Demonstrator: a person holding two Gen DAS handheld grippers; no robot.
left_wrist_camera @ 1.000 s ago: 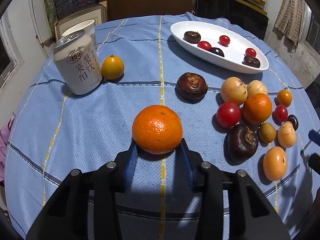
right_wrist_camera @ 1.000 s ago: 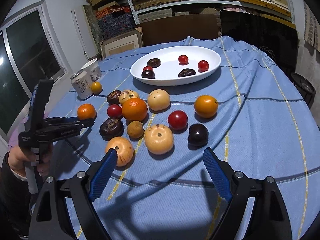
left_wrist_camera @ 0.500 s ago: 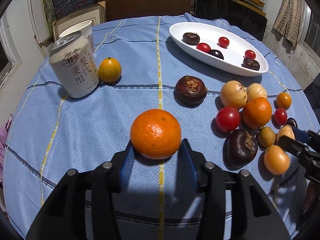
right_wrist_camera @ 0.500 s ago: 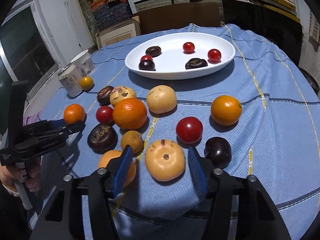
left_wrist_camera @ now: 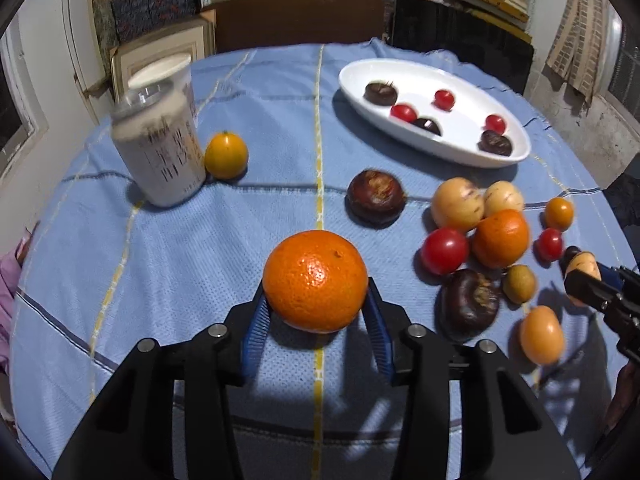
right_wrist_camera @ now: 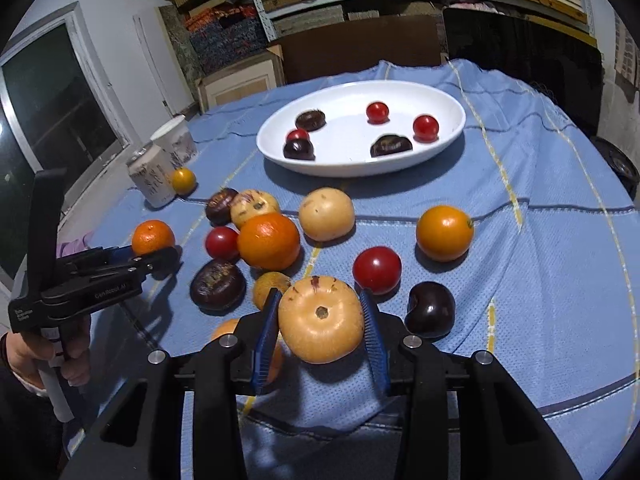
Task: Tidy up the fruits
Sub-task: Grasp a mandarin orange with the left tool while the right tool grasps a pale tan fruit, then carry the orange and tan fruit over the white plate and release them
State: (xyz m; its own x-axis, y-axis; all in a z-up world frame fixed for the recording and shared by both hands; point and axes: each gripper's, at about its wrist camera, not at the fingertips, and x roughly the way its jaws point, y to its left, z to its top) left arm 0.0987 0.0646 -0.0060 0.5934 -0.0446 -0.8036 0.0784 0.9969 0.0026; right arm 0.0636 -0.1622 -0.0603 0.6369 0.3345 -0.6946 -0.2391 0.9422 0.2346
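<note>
Two fruits gripped: one in each gripper, both low over the desk.
Left fruit: round bright orange mandarin (left_wrist_camera: 315, 280) sits squarely between the jaws of the left gripper (left_wrist_camera: 316, 322), whose blue pads press its flanks; a shadow beneath suggests it is just off the blue checked cloth (left_wrist_camera: 160, 280).
Right fruit: pale yellow-tan round fruit with a brown stem scar (right_wrist_camera: 321, 319) sits between the jaws of the right gripper (right_wrist_camera: 320, 334), pads narrowed onto both sides.
Key relation: white oval ceramic dish (right_wrist_camera: 440, 148) lies straight ahead of the right jaws, beyond the loose fruit; from the left jaws the dish (left_wrist_camera: 460, 152) is ahead and to the right.
Nearer hand: by my judgement the right, since its path is more direct.
Dish axis: long axis runs roughly crosswise to the right jaws.
Beside right jaws: dark plum (right_wrist_camera: 430, 310) to the right, red tomato (right_wrist_camera: 377, 269) just ahead.
Far left of left jaws: blurred white drink can (left_wrist_camera: 160, 148).
</note>
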